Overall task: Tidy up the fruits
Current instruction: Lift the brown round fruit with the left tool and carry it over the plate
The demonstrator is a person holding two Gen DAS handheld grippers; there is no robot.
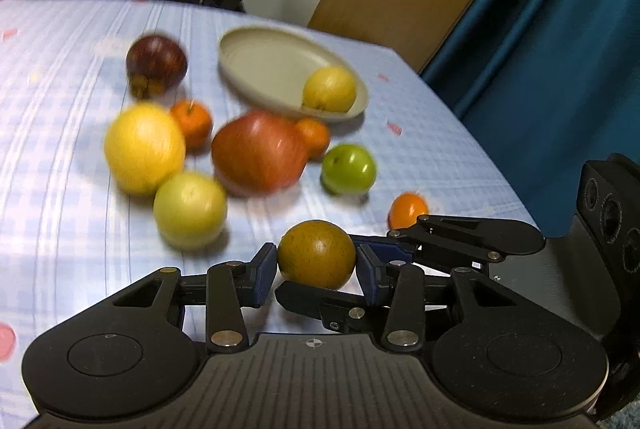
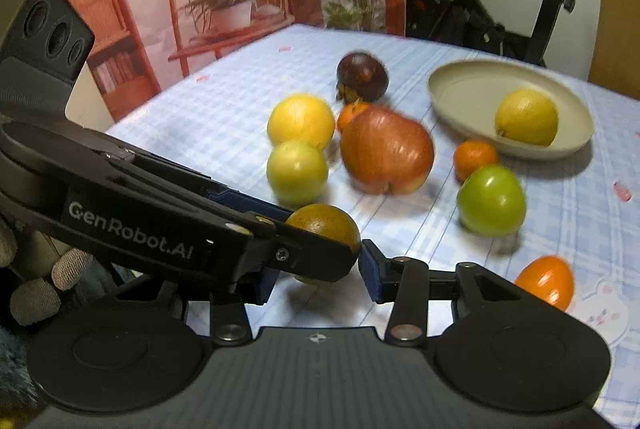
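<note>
Both grippers crowd one brown fruit at the near edge of the tabletop

The brown speckled fruit (image 1: pixel 316 255) sits right between the left gripper (image 1: pixel 317 271) pads, which pinch it from both sides, and the right gripper (image 2: pixel 320 271) comes in across it from the right, its far pad against the fruit's flank while the near pad is hidden, so I cannot tell if it truly grips. The fruit is round, with no long axis to line up. The oval dish (image 1: pixel 256 69), holding one yellow fruit (image 1: pixel 329 89), lies ahead and slightly right toward the far right corner, beyond the big red apple (image 1: pixel 260 153) and green apple (image 1: pixel 349 169). My read: the left hand has it, and the carry runs forward past that cluster
</note>
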